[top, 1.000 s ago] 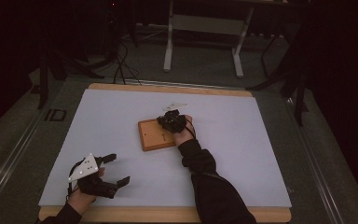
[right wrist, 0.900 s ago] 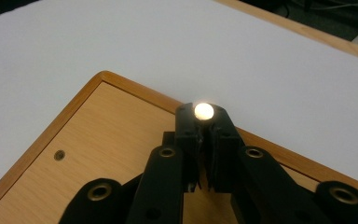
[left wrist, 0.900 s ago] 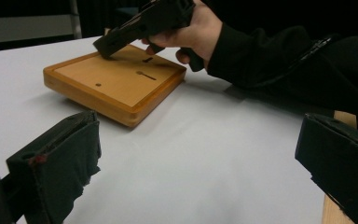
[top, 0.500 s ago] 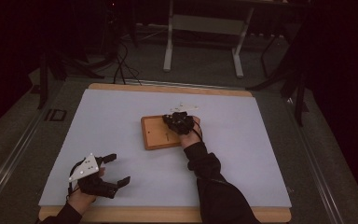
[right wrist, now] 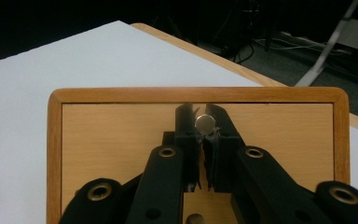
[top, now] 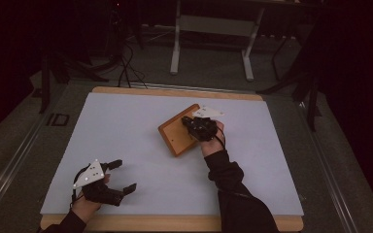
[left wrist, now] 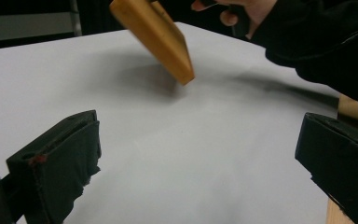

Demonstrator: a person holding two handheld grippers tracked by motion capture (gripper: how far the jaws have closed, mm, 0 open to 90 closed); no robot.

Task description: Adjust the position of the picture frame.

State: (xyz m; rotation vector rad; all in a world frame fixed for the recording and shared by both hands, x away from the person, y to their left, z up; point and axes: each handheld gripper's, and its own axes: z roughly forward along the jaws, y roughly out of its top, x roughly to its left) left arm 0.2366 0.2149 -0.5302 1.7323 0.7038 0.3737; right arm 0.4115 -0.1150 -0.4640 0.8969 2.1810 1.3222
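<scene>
Apparently I have the right gripper [right wrist: 205, 125] jaws clamped on the small metal knob [right wrist: 205, 123] of the wooden board [top: 178, 134], lifted off the bench [top: 126, 126]; next calls for steady carrying, while my left gripper [top: 124, 175] rests with jaws apart.

A rectangular worktop [top: 272, 224] with a light wooden edge is covered almost entirely by a pale, smooth sheet [top: 126, 136], leaving a thin wooden border showing at the near and far sides. A shallow wooden tray [top: 174, 138] with a raised rim sits under the right gripper [top: 194, 122], turned at an angle to the worktop's edges. In the left gripper view the tray's near corner appears tilted above the sheet, with a soft shadow beneath it; whether any part still touches the sheet cannot be told. The left gripper [top: 121, 174] is at the worktop's near corner, well apart from the tray, with bare sheet between them.
</scene>
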